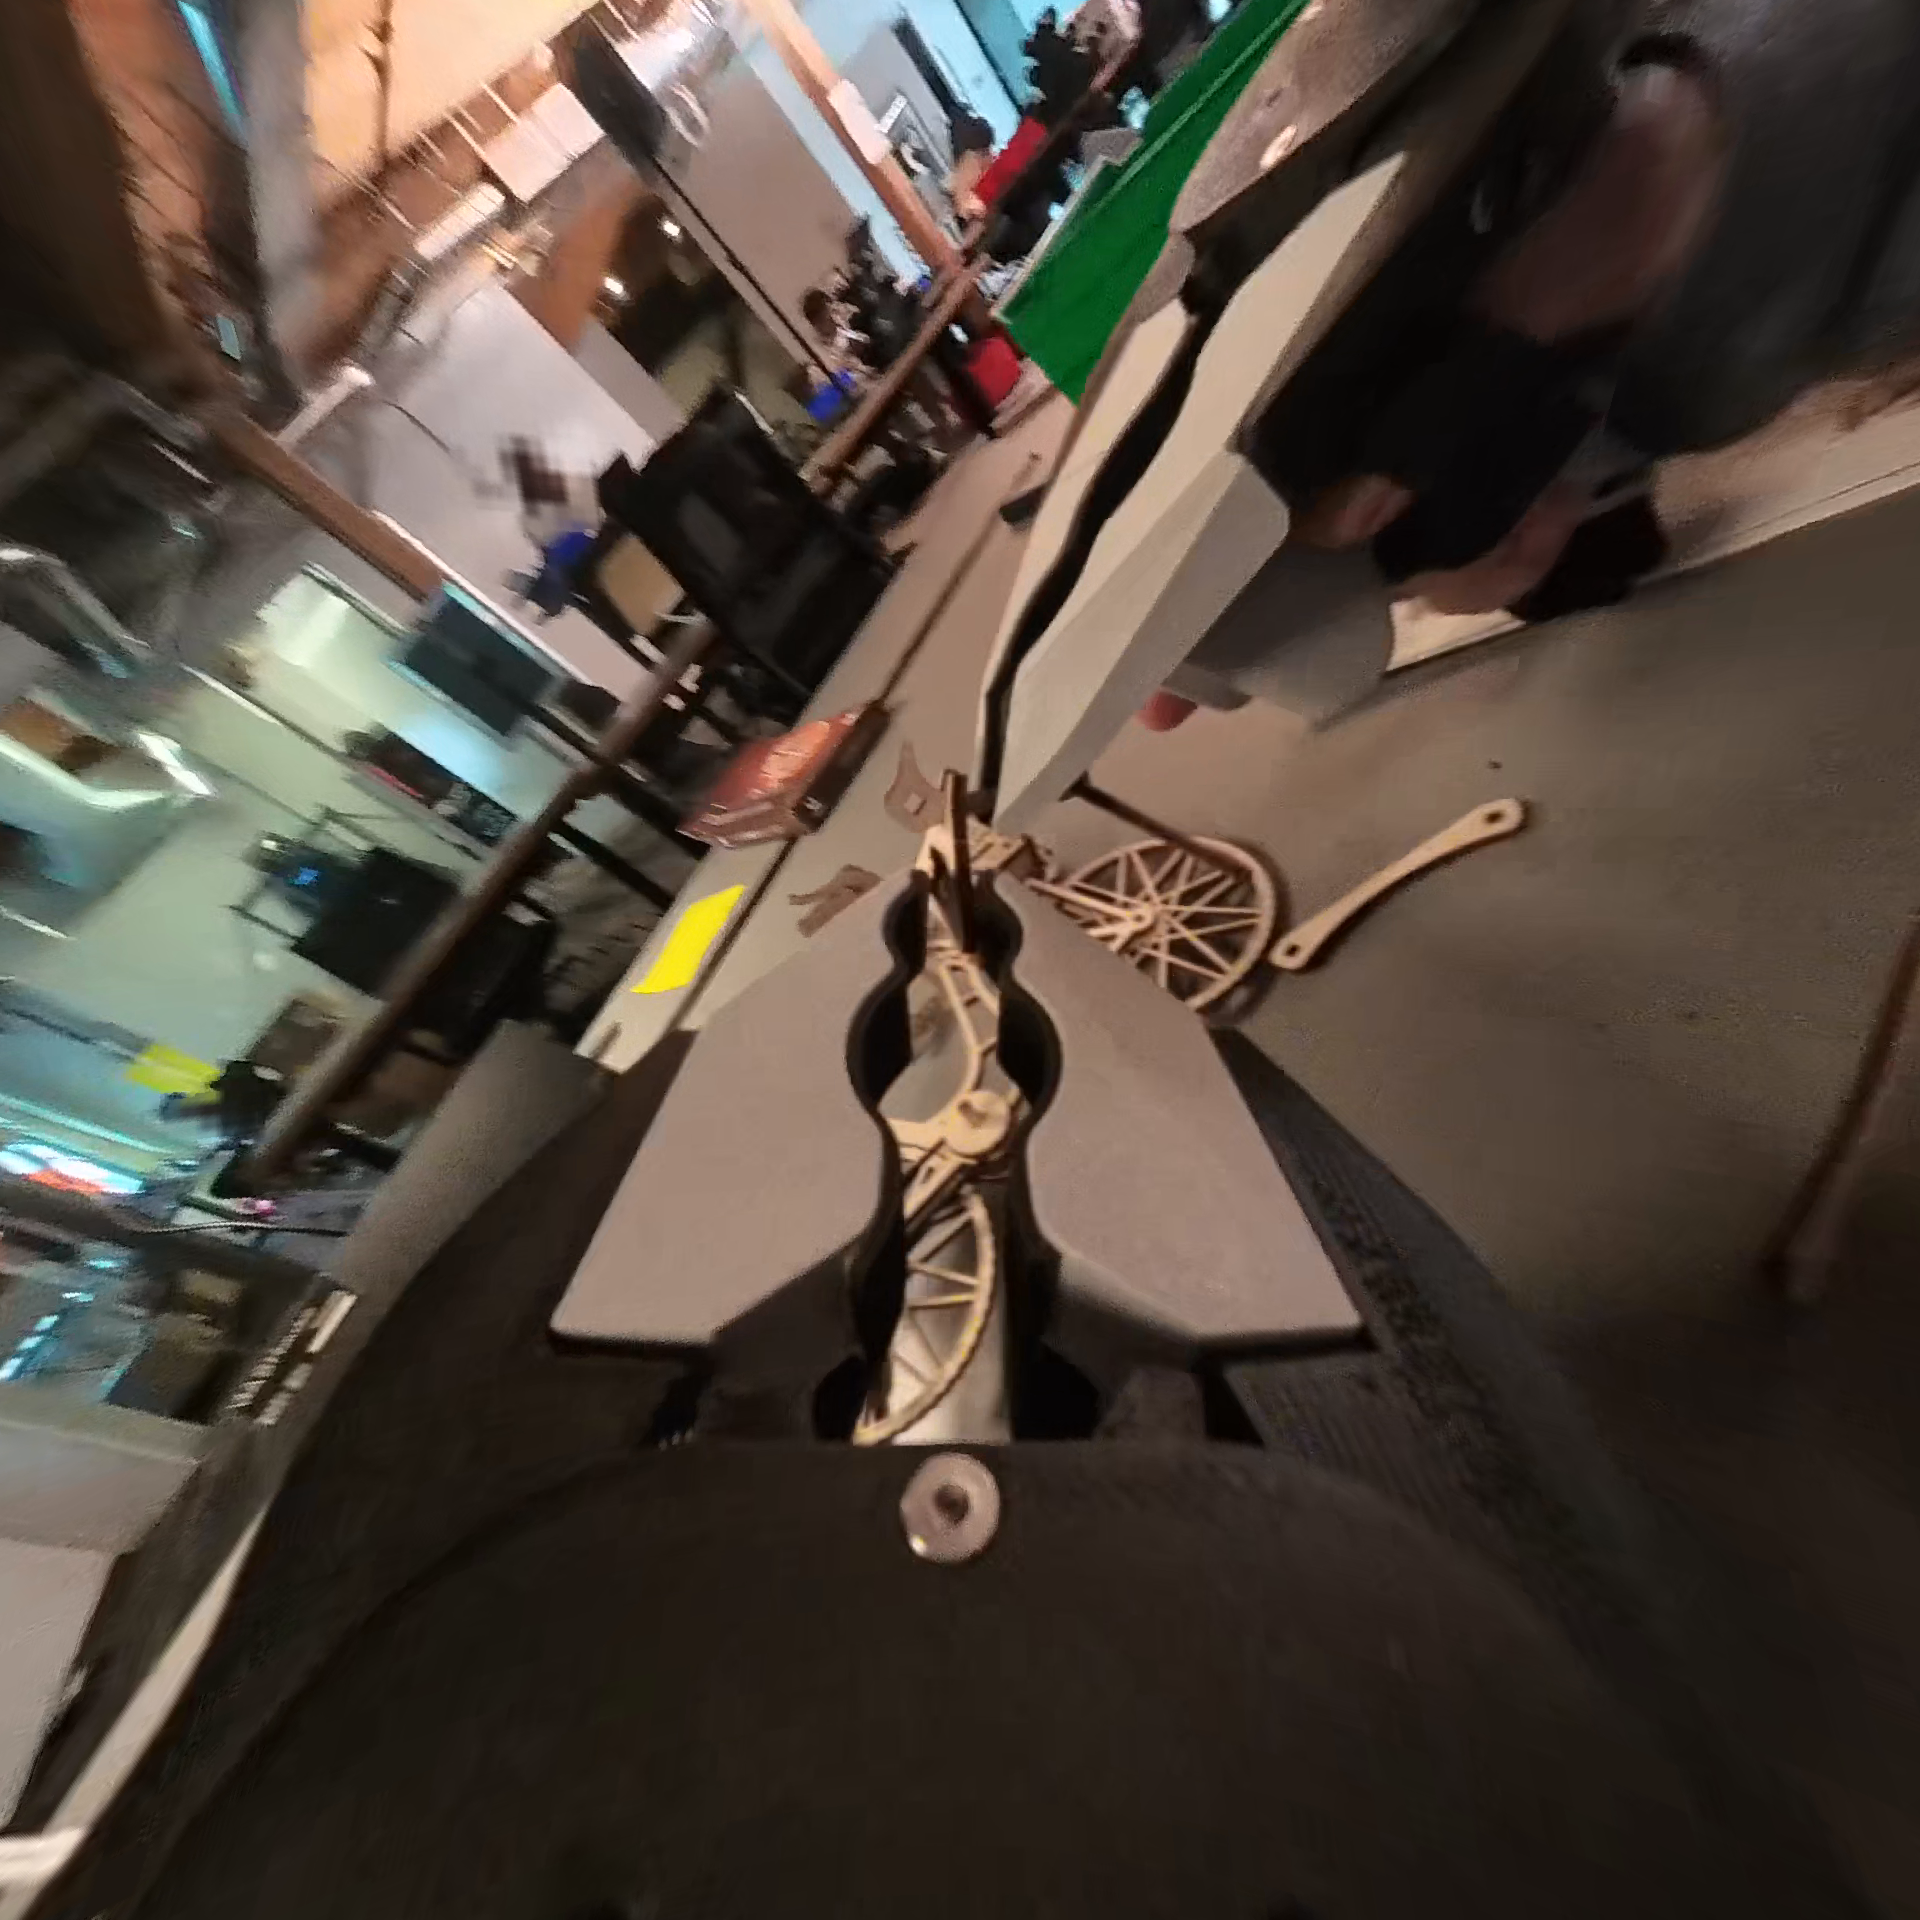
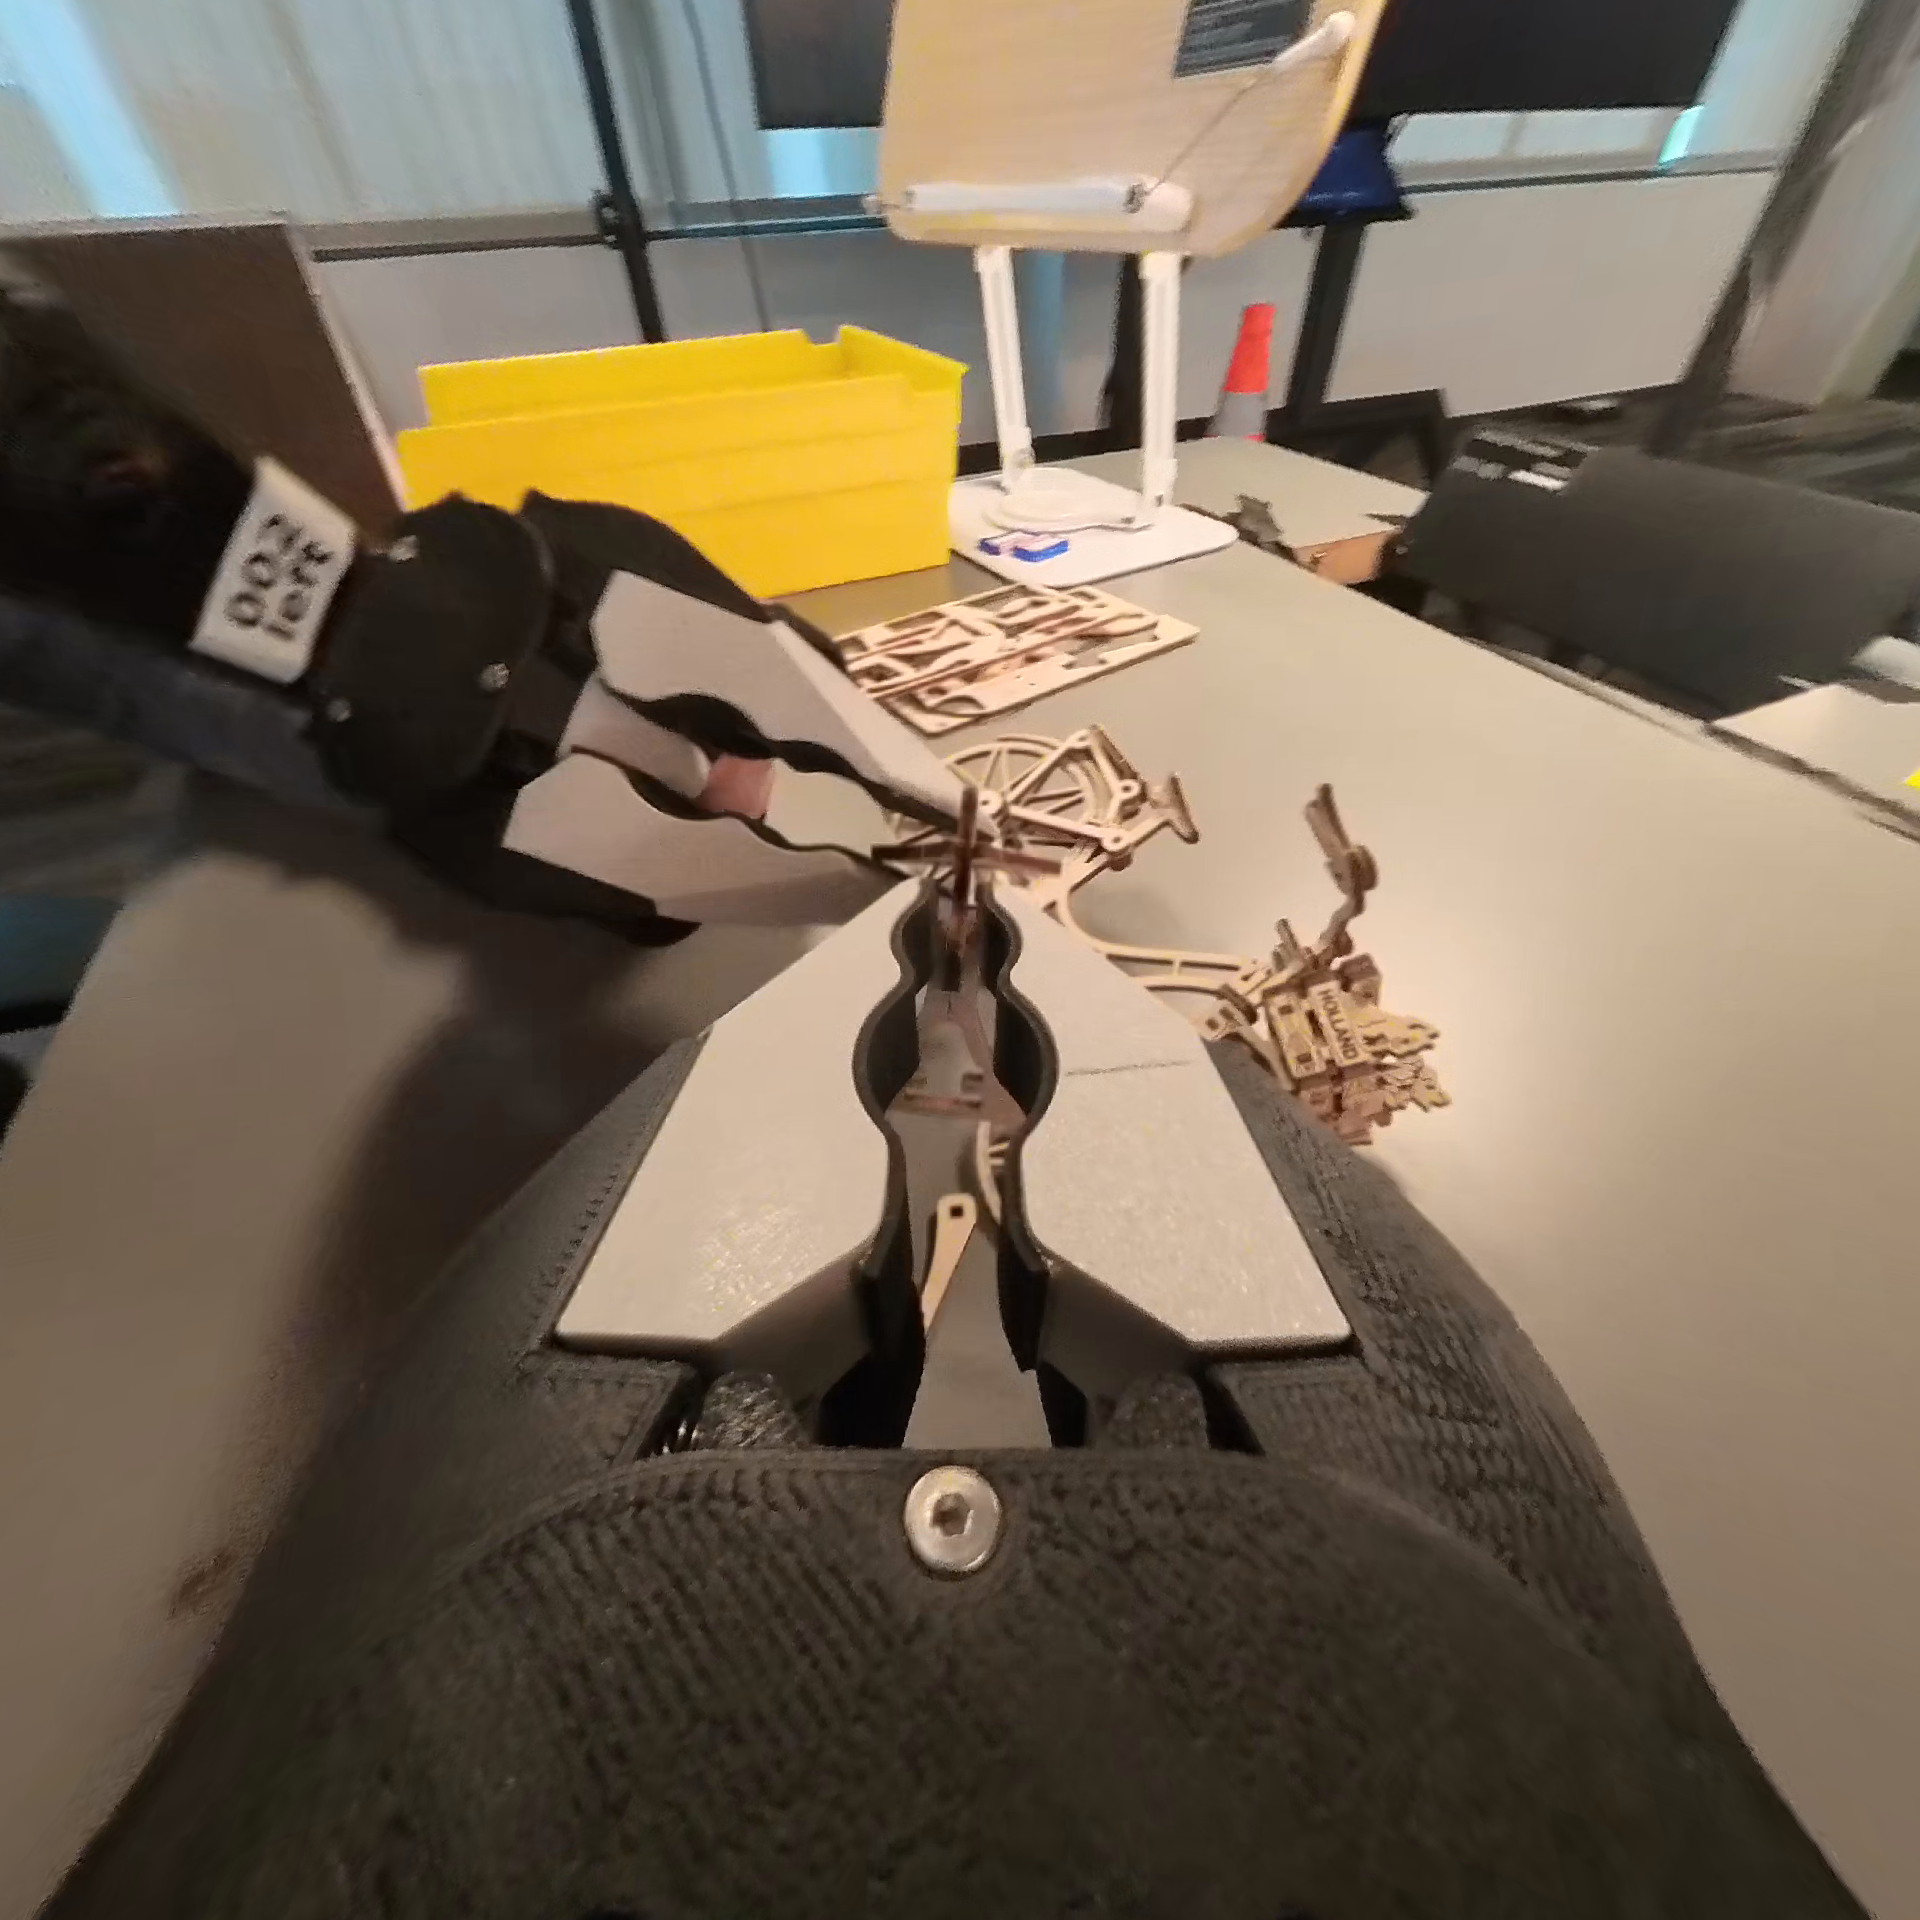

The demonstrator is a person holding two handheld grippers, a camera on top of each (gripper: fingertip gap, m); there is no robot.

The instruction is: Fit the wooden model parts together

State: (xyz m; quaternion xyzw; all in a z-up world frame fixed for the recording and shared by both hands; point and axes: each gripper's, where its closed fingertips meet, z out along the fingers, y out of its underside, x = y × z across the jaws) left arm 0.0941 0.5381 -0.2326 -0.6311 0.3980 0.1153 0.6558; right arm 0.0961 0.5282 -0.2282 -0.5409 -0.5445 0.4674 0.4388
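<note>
Fingers (image 2: 1049, 1101) pinching wooden part (image 2: 961, 862), labelled gripper (image 2: 904, 831)

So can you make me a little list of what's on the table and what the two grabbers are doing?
table: grey table
model: wooden bicycle, partly built, lying on the table
left gripper: shut on the bicycle frame
right gripper: shut on a small dark wooden part, tip to tip with the left one
loose bits: pile of small wooden parts, long curved piece
farther back: cut-out wooden sheet, yellow bins
</note>
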